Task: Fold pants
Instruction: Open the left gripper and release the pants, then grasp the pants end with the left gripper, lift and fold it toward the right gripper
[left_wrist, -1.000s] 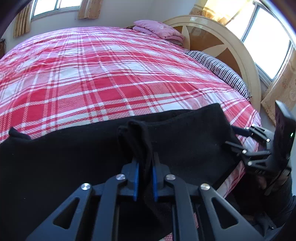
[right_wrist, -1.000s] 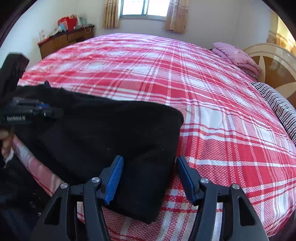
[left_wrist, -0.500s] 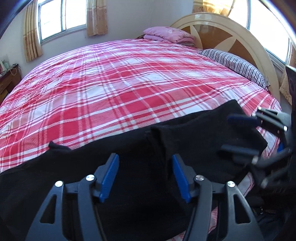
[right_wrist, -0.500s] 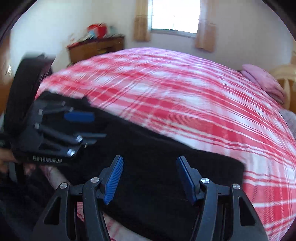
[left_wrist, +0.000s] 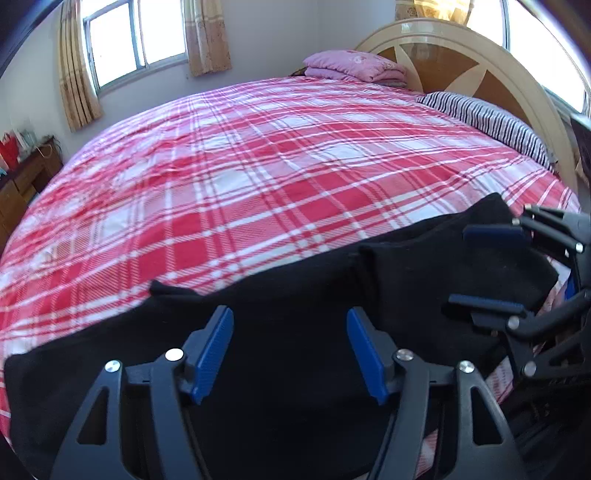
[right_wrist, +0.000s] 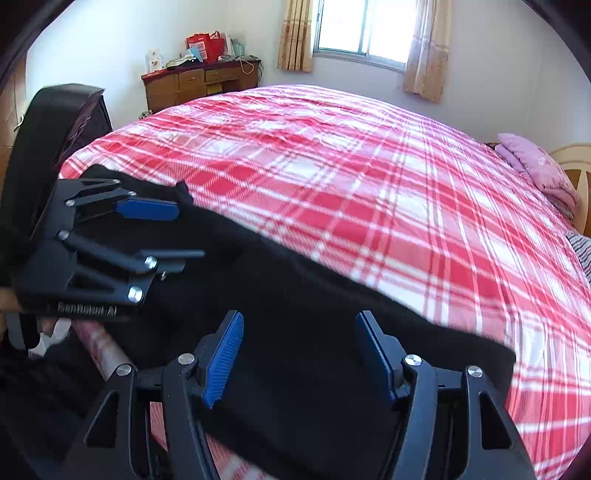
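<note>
Black pants (left_wrist: 288, 306) lie flat along the near edge of the bed, a long dark band also in the right wrist view (right_wrist: 314, 306). My left gripper (left_wrist: 290, 350) is open and empty, hovering just above the pants' middle. My right gripper (right_wrist: 299, 354) is open and empty over the pants near their right end. The right gripper shows at the right of the left wrist view (left_wrist: 495, 269), open above the pants' end. The left gripper shows at the left of the right wrist view (right_wrist: 162, 232), open.
A red and white plaid bedcover (left_wrist: 258, 166) spans the bed. A folded pink blanket (left_wrist: 351, 68) and a striped pillow (left_wrist: 491, 122) lie by the headboard (left_wrist: 461, 51). A wooden dresser (right_wrist: 195, 85) with clutter stands by the far wall.
My left gripper has let go of the fold of pants it pinched and opened. Both grippers have lifted and swung left along the pants, which now lie flat.
</note>
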